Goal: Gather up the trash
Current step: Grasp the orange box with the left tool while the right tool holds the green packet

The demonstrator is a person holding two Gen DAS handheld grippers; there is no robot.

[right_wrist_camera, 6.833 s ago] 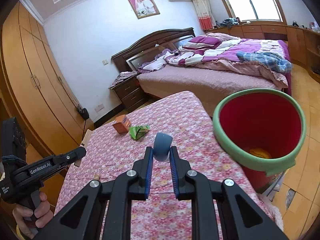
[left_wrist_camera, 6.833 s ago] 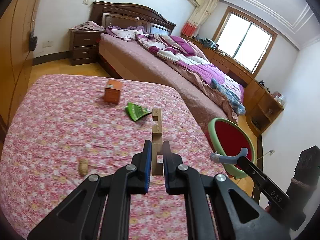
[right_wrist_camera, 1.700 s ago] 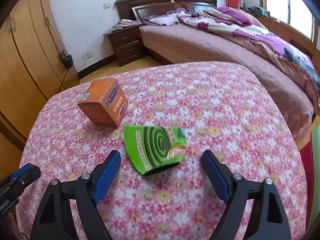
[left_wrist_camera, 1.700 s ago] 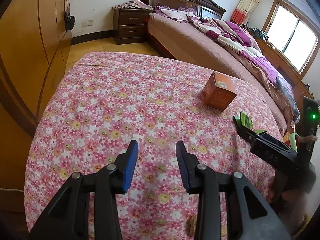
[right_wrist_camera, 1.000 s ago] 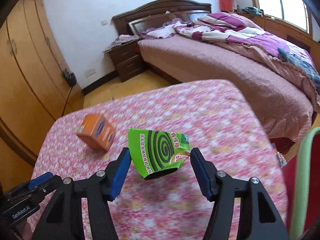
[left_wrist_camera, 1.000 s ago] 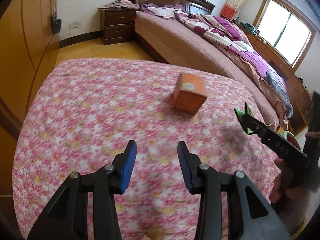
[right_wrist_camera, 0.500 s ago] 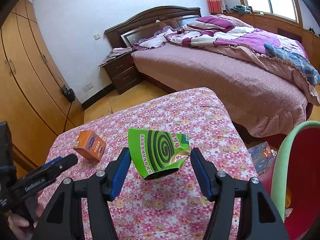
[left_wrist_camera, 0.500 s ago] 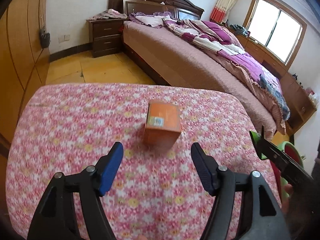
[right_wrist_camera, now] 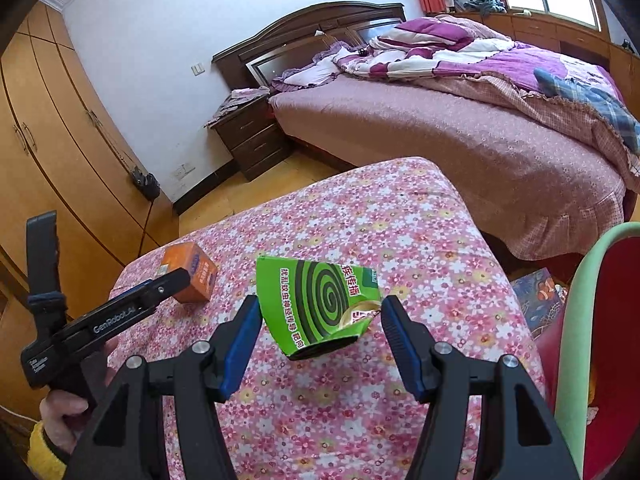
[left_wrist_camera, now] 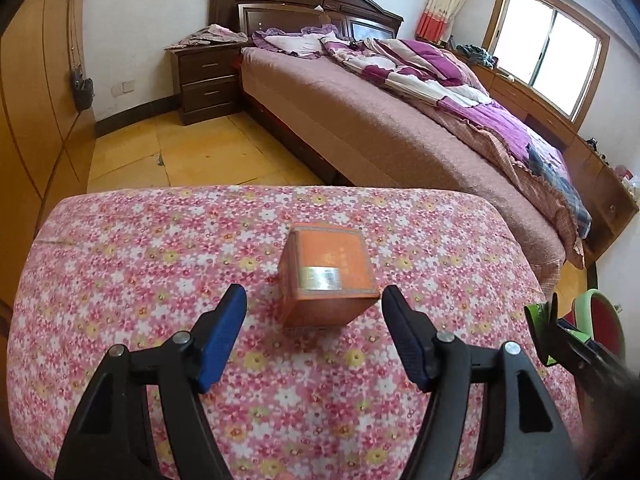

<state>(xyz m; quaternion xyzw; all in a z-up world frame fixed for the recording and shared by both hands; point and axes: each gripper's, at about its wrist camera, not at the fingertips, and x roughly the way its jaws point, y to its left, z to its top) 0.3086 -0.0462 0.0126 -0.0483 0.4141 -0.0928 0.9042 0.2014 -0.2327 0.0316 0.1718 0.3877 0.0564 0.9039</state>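
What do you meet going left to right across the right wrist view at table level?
Left gripper → orange box → green mosquito-coil packet, held up between the right gripper's jaws → green rim of the red bin.

Beyond the far edge of the flowered worktop (left_wrist_camera: pixel 120 264) stands a bed (left_wrist_camera: pixel 360 120) with a dark headboard (left_wrist_camera: pixel 304 4) and a rumpled purple quilt (left_wrist_camera: pixel 420 64). A 2-drawer nightstand (left_wrist_camera: pixel 204 80) stands beside it. Wooden wardrobes (right_wrist_camera: pixel 48 152) line the wall; something small and dark, perhaps a pouch (left_wrist_camera: pixel 82 88), hangs there.
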